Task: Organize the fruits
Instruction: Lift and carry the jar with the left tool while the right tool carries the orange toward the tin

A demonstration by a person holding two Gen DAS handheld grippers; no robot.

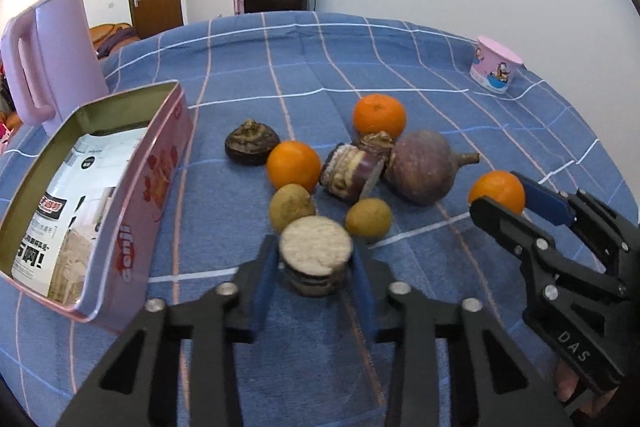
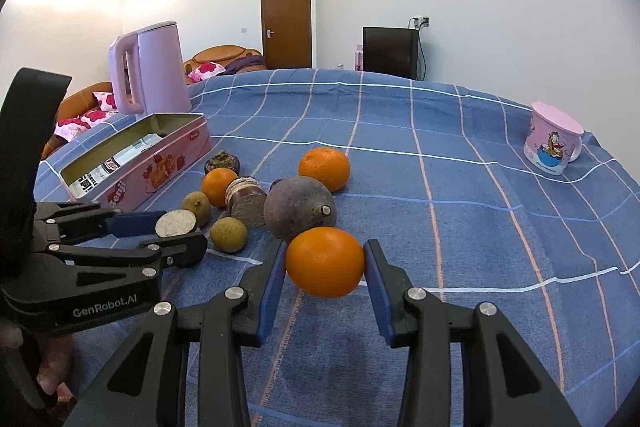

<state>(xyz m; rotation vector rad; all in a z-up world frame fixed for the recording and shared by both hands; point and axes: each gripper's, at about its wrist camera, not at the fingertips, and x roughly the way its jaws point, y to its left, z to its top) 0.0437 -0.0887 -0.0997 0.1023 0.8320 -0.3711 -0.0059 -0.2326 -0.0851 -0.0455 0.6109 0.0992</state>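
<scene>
My left gripper (image 1: 316,267) is shut on a cut taro piece (image 1: 315,255) with a pale flat face, held above the blue checked cloth; it also shows in the right wrist view (image 2: 176,223). My right gripper (image 2: 325,267) is shut on an orange (image 2: 325,262), seen from the left wrist too (image 1: 497,191). On the cloth lie two more oranges (image 1: 379,115) (image 1: 293,165), a large purple round root (image 1: 422,167), another cut taro piece (image 1: 350,173), a dark water chestnut (image 1: 251,143) and two brown longans (image 1: 291,207) (image 1: 368,217).
An open pink tin box (image 1: 156,171) with printed packets inside sits at the left. A pink kettle (image 1: 52,55) stands behind it. A pink cartoon mug (image 2: 554,139) is upside down at the far right. The table's far edge meets a dark monitor (image 2: 390,53).
</scene>
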